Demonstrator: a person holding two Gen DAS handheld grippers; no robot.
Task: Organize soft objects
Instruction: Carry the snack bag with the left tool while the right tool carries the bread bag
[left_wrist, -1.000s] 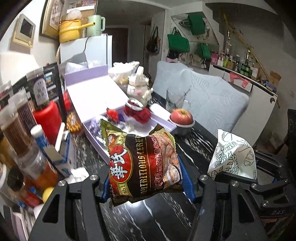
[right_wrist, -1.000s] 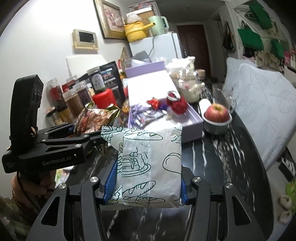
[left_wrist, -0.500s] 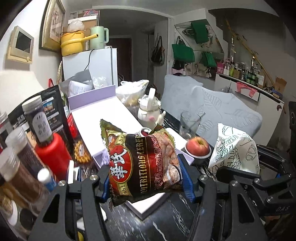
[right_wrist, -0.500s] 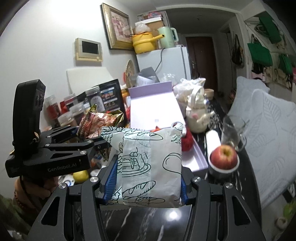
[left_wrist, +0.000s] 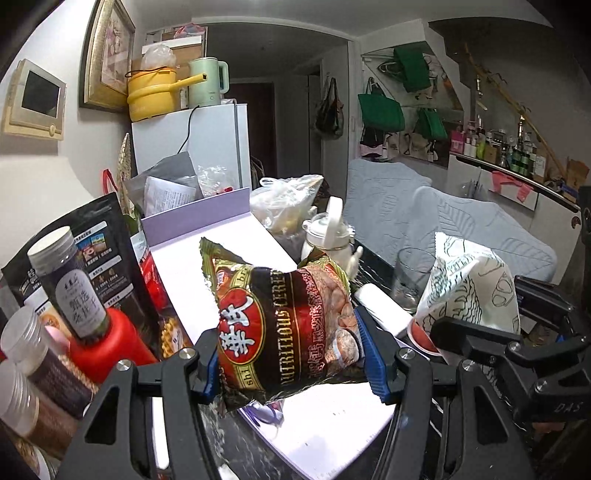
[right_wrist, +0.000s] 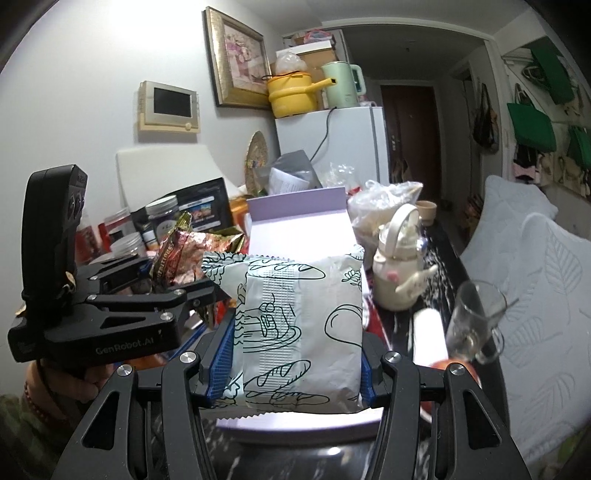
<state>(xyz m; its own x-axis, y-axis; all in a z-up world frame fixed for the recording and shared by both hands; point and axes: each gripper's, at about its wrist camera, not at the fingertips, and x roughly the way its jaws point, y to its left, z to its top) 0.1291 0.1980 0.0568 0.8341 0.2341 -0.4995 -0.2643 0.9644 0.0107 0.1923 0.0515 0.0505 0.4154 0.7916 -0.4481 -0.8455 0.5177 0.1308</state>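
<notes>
Two soft packets held up over the lilac box, one per gripper.

Left gripper (left_wrist: 291, 363) pinches the dark cereal packet (left_wrist: 284, 325) across its middle; right gripper (right_wrist: 297, 360) pinches the white bread-print packet (right_wrist: 301, 332) the same way. Both hang clear of the black marble table (right_wrist: 454, 258), above the near end of the open lilac box (right_wrist: 299, 229). Judged: both packets light, air-puffed, crinkly and slick; the film gives under the pads, so a mid-body hold suits, not the sealed edges. Contents likely crushable; squeeze gently. Count: two packets, two grippers, one box; to the right, one white teapot (right_wrist: 397, 277), one glass mug (right_wrist: 474, 325).
</notes>
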